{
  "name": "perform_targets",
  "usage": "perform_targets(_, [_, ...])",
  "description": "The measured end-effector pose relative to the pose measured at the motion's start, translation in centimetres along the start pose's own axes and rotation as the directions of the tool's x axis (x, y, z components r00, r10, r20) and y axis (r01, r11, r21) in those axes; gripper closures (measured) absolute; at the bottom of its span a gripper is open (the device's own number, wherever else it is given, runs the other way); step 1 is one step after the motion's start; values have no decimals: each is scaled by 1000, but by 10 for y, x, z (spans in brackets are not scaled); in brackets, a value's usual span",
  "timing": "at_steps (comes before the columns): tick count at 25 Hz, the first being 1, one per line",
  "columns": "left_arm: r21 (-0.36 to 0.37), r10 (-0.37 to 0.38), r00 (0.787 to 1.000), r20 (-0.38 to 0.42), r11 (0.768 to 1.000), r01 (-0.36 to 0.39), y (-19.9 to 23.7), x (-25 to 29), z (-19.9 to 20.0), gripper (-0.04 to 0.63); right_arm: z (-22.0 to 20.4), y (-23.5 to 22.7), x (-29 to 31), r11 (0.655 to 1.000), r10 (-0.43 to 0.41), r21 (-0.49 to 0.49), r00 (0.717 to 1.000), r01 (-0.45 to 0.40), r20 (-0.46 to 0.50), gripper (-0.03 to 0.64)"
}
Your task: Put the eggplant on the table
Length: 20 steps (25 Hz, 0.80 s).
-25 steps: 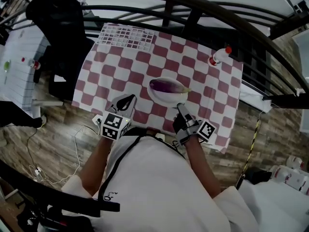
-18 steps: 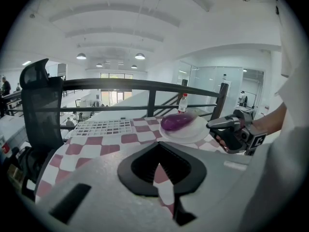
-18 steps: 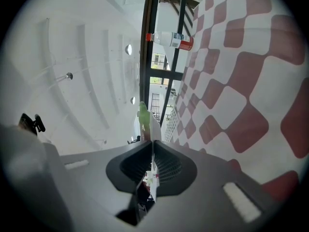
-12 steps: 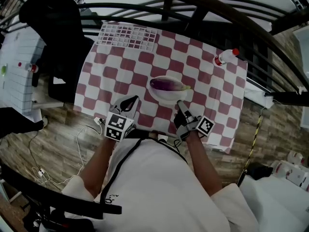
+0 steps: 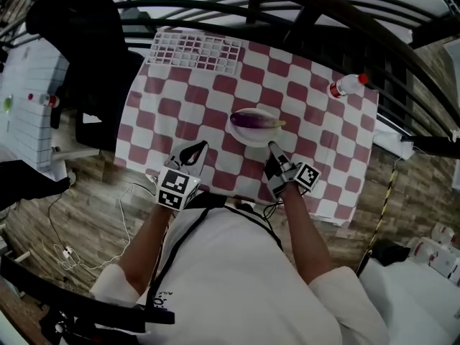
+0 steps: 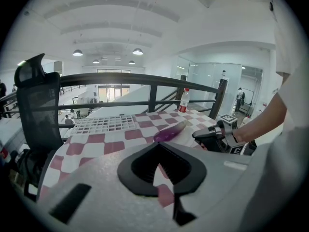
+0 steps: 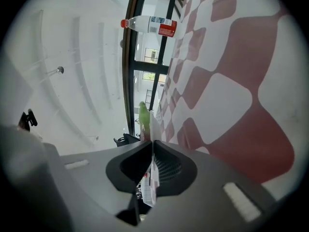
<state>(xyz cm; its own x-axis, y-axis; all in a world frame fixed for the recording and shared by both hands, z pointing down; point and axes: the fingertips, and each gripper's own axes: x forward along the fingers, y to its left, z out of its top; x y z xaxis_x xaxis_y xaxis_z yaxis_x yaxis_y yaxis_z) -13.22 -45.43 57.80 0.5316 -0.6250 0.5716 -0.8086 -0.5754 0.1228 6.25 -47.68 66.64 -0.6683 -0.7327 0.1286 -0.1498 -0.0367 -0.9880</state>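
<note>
With the glossy purple eggplant point(image 5: 253, 120) lying on the round white plate point(image 5: 248, 138) nearer the checked table's point(image 5: 180, 92) right edge, the right gripper point(image 5: 271, 144) is pinching the plate's thin near rim and the left gripper point(image 5: 204, 145) is hovering pressed together, empty, so I judge any tilt is risking a roll-off.

A white plastic grid rack point(image 5: 194, 51) lies flat at the far left corner of the red-and-white chequered cloth point(image 5: 180, 113). A clear plastic bottle with a red cap point(image 5: 346, 85) lies on its side at the far right corner. A round white plate point(image 5: 253, 141) sits mid-cloth. A black mesh office chair point(image 5: 79, 42) stands at the left, just beside a black metal railing point(image 5: 302, 9), on a wooden plank floor point(image 5: 43, 214)
</note>
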Motion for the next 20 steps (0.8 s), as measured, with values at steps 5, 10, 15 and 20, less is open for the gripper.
perform_targets(5, [-5,21,1000,-7,1000,-21,15,-4,-2,591,0,-13,23,1000,-12,-6,1000,12,-28,592])
perform_targets(10, [-7,28,999,-23,1000,-28,25,-9,-8,591,-4,-21,36,999,-33,-4,999,33,-42,593])
perform_targets(15, [-6,26,999,-23,1000,-26,32,-10,-9,591,-9,-29,42,998,-59,2,997,59,-50,592])
perform_targets(20, [-8,27,999,-25,1000,-27,38,-13,-11,591,-11,-43,42,993,-116,21,992,117,-41,595])
